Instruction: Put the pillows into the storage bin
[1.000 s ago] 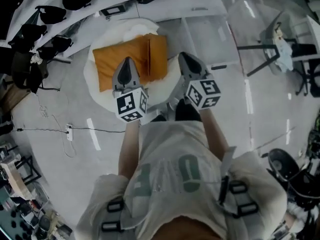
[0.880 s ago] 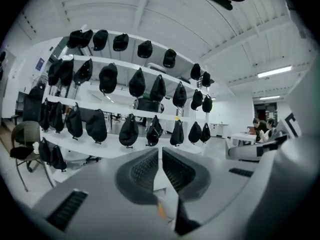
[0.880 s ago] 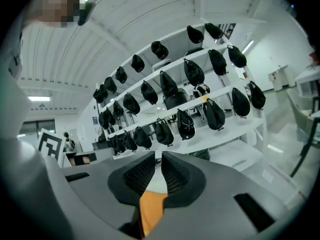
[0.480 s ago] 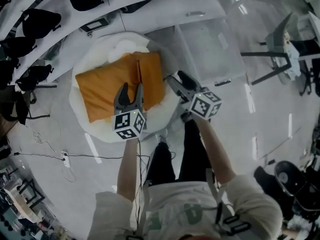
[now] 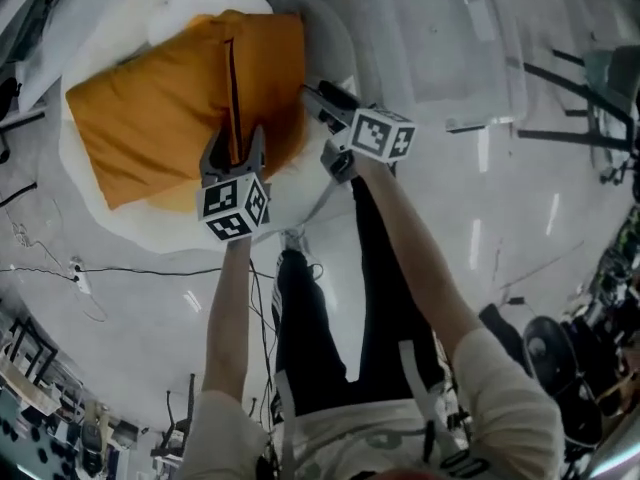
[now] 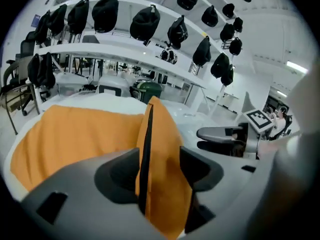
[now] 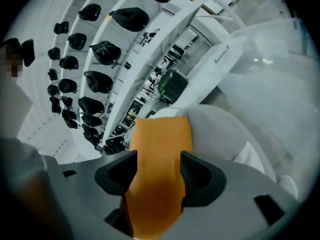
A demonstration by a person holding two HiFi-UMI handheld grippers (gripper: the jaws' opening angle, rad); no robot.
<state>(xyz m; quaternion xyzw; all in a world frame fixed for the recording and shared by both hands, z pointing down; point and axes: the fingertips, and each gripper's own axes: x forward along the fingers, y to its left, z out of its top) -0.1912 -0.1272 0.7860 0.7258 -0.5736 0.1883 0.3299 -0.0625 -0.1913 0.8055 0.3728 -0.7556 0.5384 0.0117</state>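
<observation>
The orange pillow (image 5: 160, 108) lies on top of a white pillow (image 5: 95, 193), and both rest on the floor (image 5: 130, 288) in front of the person. The clear storage bin (image 5: 465, 53) stands near them, toward the right of the head view. The left gripper (image 5: 235, 140) is at the near edge of the orange pillow. Its 2 jaws are apart (they have just been opening), and a raised fold of orange fabric with a dark seam stands between them. The right gripper (image 5: 316, 118) is at the pillow's right-hand edge. Its 2 jaws are likewise apart after just opening, and the orange edge fills the gap between the pads, which flank the fabric without clamping it. Each gripper is carried on an outstretched arm. Beyond the pillows, the gripper views show white shelves (image 6: 125, 54) carrying black caps (image 6: 145, 21).
</observation>
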